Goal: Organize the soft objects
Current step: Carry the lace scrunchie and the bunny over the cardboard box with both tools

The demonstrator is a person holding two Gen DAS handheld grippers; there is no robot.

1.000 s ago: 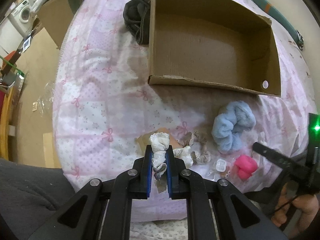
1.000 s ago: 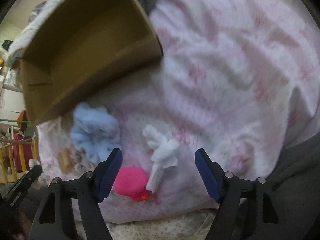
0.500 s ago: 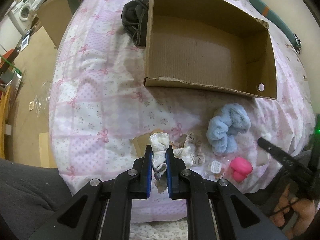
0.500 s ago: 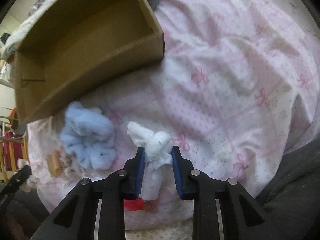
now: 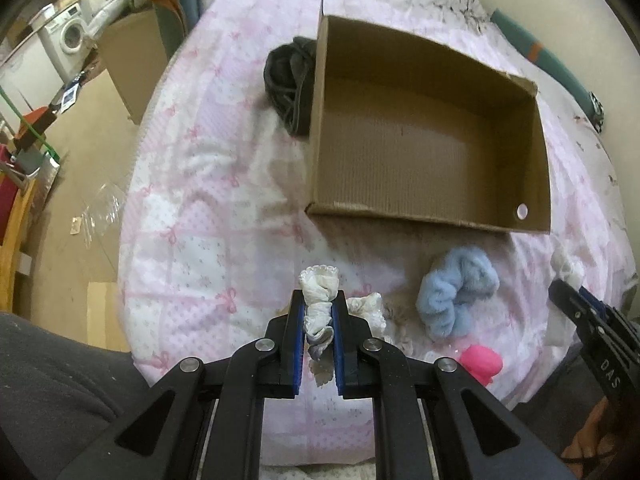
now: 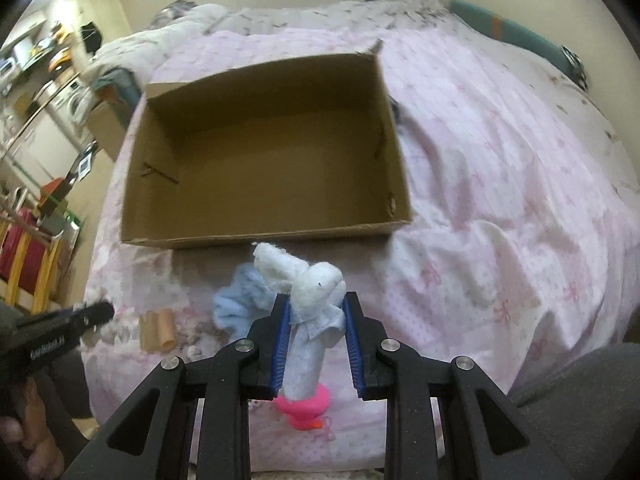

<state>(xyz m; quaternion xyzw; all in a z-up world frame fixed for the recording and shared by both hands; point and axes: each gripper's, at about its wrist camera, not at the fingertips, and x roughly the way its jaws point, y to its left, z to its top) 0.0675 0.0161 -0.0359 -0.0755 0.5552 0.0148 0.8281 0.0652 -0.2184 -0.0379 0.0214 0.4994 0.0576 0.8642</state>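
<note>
— How did the jaws stand?

— The left gripper (image 5: 318, 322) was clenched on a cream lace scrunchie (image 5: 319, 300), the right gripper (image 6: 316, 322) on a white plush toy (image 6: 306, 290), both lifted off the bed (image 6: 500, 160).

— Why so?

— Apparently for dropping into the empty cardboard box (image 6: 256, 236) just beyond; the blue scrunchie (image 5: 456, 296) lay beside it.

A pink-and-white patchwork quilt printed with bows (image 5: 208, 184) was spread over the bed. A white front-loading washing machine (image 5: 66, 40) was seen at the far left, beside a tall brown cardboard carton (image 5: 136, 60). A teal bolster (image 6: 516, 36) was laid along the wall.
</note>
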